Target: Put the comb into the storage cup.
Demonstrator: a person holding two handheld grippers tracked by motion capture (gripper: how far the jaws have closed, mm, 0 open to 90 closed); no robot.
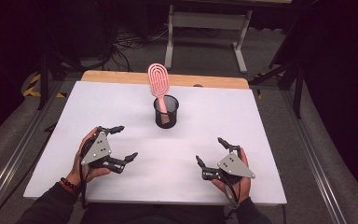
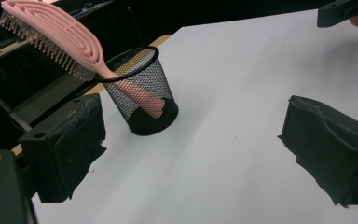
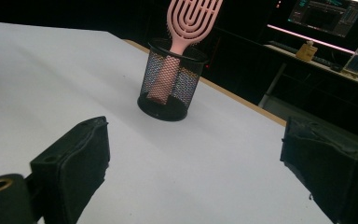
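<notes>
Unbranded pink hairbrush [image 1: 159, 80] in unlabelled mesh cup [image 1: 166, 112]

A white table top [image 1: 121, 107] with a wooden far edge; beyond it, a white metal frame [image 1: 205, 21] on grey floor

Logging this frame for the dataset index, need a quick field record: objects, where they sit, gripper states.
surface: white table top
container: black mesh cup, upright, near the table's middle toward the far edge
item: pink hairbrush, handle down inside the cup, head sticking out above the rim and leaning on it
left gripper: open, holding nothing, low at the near left of the cup
right gripper: open, holding nothing, low at the near right of the cup
contact: neither gripper touches the cup or the brush
</notes>
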